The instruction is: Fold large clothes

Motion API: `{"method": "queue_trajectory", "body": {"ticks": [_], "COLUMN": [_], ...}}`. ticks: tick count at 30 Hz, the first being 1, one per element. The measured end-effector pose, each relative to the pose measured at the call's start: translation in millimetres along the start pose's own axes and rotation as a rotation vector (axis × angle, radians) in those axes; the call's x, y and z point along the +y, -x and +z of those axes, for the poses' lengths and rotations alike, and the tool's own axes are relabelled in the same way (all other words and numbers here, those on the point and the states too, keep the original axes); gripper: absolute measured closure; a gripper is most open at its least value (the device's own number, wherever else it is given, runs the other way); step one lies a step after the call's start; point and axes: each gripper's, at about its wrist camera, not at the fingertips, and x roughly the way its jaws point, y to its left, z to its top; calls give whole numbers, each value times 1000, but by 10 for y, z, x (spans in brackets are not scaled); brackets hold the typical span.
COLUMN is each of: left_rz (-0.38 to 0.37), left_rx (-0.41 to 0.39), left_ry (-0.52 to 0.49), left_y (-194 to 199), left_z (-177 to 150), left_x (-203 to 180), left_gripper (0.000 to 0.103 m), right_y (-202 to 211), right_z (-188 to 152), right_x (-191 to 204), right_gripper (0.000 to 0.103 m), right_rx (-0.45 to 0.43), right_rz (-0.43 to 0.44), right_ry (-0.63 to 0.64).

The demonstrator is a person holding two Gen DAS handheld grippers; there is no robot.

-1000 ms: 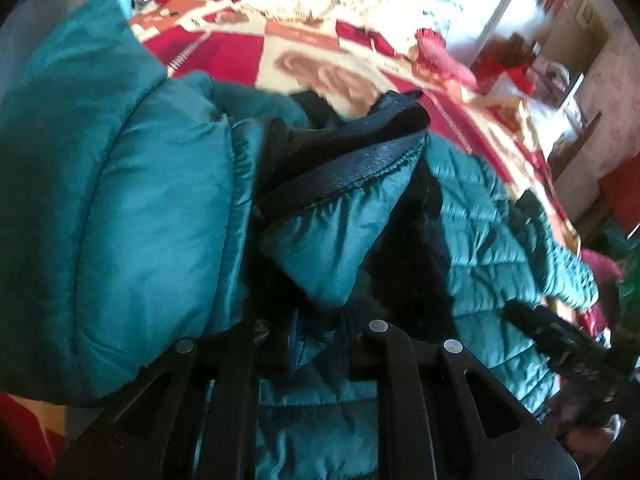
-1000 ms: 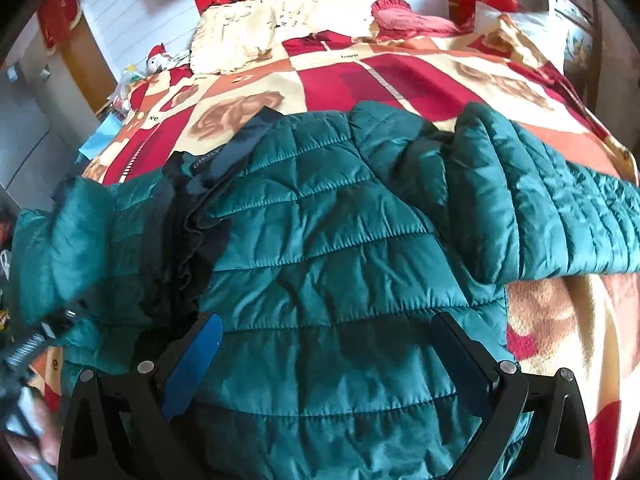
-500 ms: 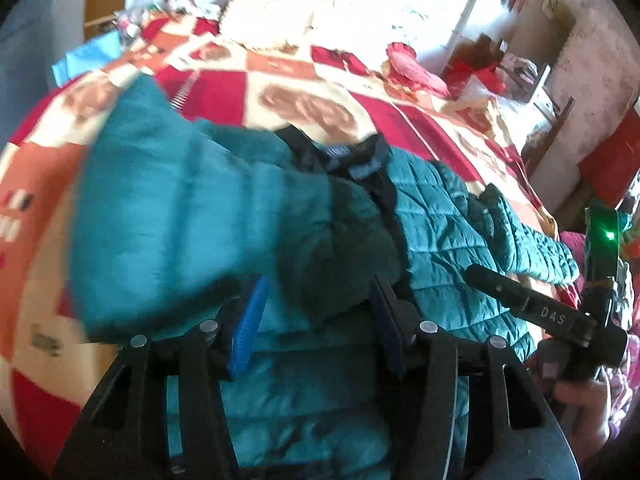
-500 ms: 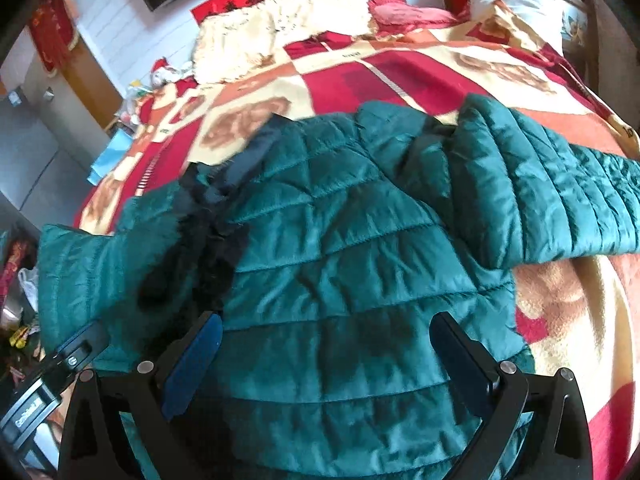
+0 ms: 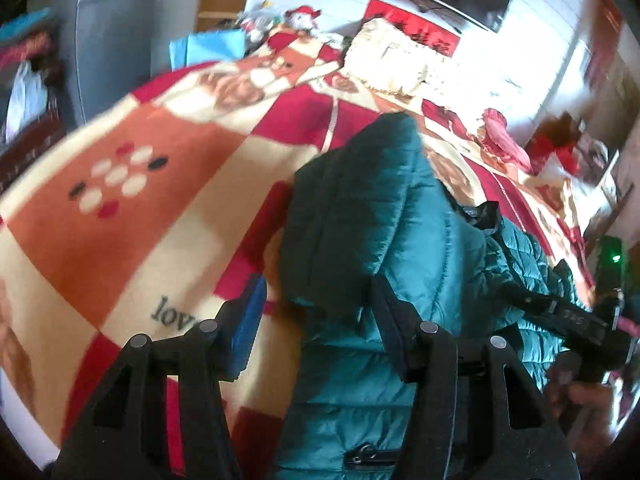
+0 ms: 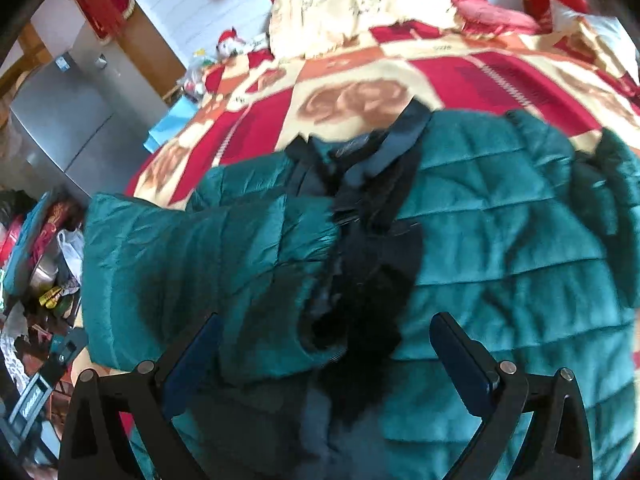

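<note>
The left gripper (image 5: 316, 320) has its jaws apart with nothing pinched; a lump of the teal puffer jacket (image 5: 360, 220) bulges just ahead of them, beside the right-hand jaw. The right gripper (image 6: 324, 352) also stands wide apart, hanging over the jacket (image 6: 500, 248), which lies spread on the red and cream blanket (image 6: 360, 92) with its left sleeve (image 6: 192, 264) doubled in across the chest and the dark collar and lining (image 6: 368, 240) showing at the middle. The step in hand looks like laying the sleeves in before the body is folded. To do it well, the person should take the next grip at a cuff or hem edge rather than the slippery padded bulk, pull it flat and set it square across the back. Both views are smeared by motion. The jacket's lower hem is hidden behind the gripper bodies, the far sleeve runs off the right edge of the right wrist view, and whether the folded sleeve lies flat cannot be judged.
</note>
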Motion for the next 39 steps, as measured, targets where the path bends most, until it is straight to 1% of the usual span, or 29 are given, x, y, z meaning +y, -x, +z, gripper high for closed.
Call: {"method": "queue_trajectory", "body": {"ticks": [1, 2, 3, 4, 5, 6, 8, 10, 13, 16, 19, 22, 24, 27, 31, 32, 33, 34, 35, 36, 37, 38, 39], "left_rz": [-3, -8, -13, -18, -22, -27, -46, -50, -39, -30, -13, 12, 24, 52, 91, 95, 94, 94, 95, 94, 92, 90, 86], "left_rx": [9, 15, 18, 24, 29, 33, 37, 32, 0, 12, 13, 26, 38, 61, 107, 114, 115, 108, 101, 91, 81, 71, 59], "left_ry": [12, 20, 25, 31, 34, 36, 45, 56, 76, 79, 61, 23, 2, -29, -63, -66, -67, -67, -70, -75, -78, -80, -82], "left_y": [-35, -64, -80, -107, -123, -125, -121, -93, -42, -80, -121, -218, -307, -472, -728, -754, -761, -741, -719, -681, -649, -621, -590], "left_z": [-14, -25, -35, -44, -47, -42, -30, -6, 41, 91, 99, 116, 122, 126, 87, 76, 64, 65, 70, 84, 107, 127, 148], "left_x": [38, 64, 80, 95, 96, 94, 94, 88, 90, 58, -20, -149, -225, -290, -344, -343, -343, -336, -338, -344, -358, -377, -400], "left_gripper": [50, 50, 50, 50, 50, 50, 50, 50, 50, 50, 50, 50, 50, 50, 49, 49, 50, 50, 50, 49, 50, 50, 50], "right_y": [-86, -153, -224, -279, -306, -310, -250, -125, 191, 500, 730, 867, 891, 821, 488, 413, 317, 240, 204, 226, 286, 393, 471], "right_z": [16, 21, 24, 32, 40, 50, 50, 73, 116, 183, 232, 255, 275, 300, 356, 349, 343, 342, 341, 331, 313, 294, 276], "right_x": [30, 44, 60, 70, 64, 68, 84, 74, 23, -108, -301, -517, -652, -826, -1051, -1112, -1191, -1246, -1304, -1324, -1327, -1317, -1291], "right_gripper": [5, 22, 32, 46, 55, 60, 80, 84, 87, 87, 87, 88, 88, 89, 89, 89, 89, 87, 80, 73, 57, 50, 50], "right_rx": [13, 20, 25, 27, 21, 6, -27, -64, -153, -223, -263, -290, -284, -273, -240, -231, -203, -172, -146, -148, -162, -188, -206], "right_rz": [4, 5, -3, -12, -22, -27, -39, -48, -90, -141, -197, -253, -269, -312, -363, -357, -344, -331, -317, -313, -326, -347, -345], "right_ry": [0, 0, -3, -3, 0, 8, 35, 56, 89, 107, 92, 65, 44, 27, -14, -28, -47, -67, -92, -105, -113, -119, -121]}}
